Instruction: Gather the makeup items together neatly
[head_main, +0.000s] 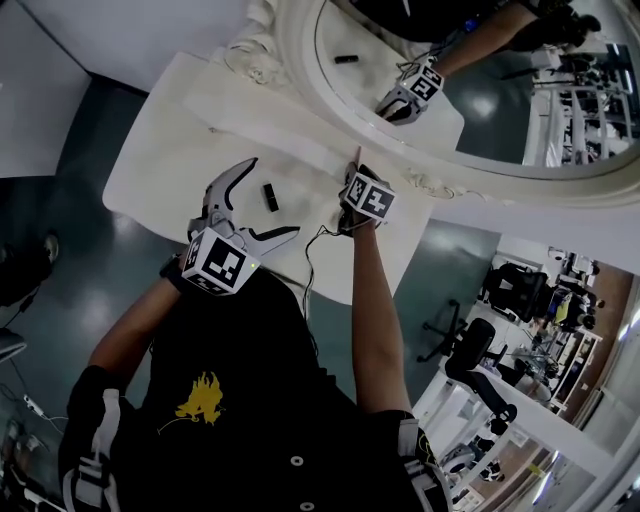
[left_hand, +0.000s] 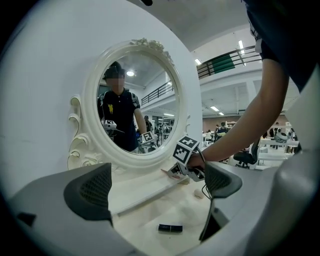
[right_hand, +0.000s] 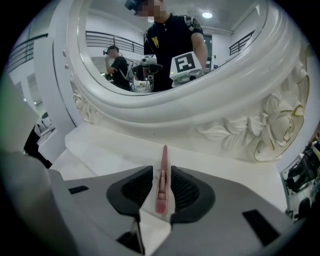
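Observation:
A slim pink makeup pen (right_hand: 162, 180) points toward the mirror's base, its tip over the raised white ledge. My right gripper (right_hand: 161, 189) is shut on it, one pad at each side; in the head view this gripper (head_main: 357, 180) is at the foot of the mirror with the pen's tip (head_main: 357, 152) sticking out. A short black tube (head_main: 269, 196) lies flat on the white dressing table (head_main: 160, 160). My left gripper (head_main: 272, 200) is open wide and empty, with the tube below the gap between its fingers. The left gripper view has the tube (left_hand: 170, 228) low between the two pads.
A large oval mirror (head_main: 300, 60) in an ornate white frame stands along the back and reflects the grippers. A thin cable (head_main: 315, 250) trails over the table's near edge. A small white lump (left_hand: 198, 193) lies by the right gripper. Office chairs (head_main: 470, 345) stand on the floor at right.

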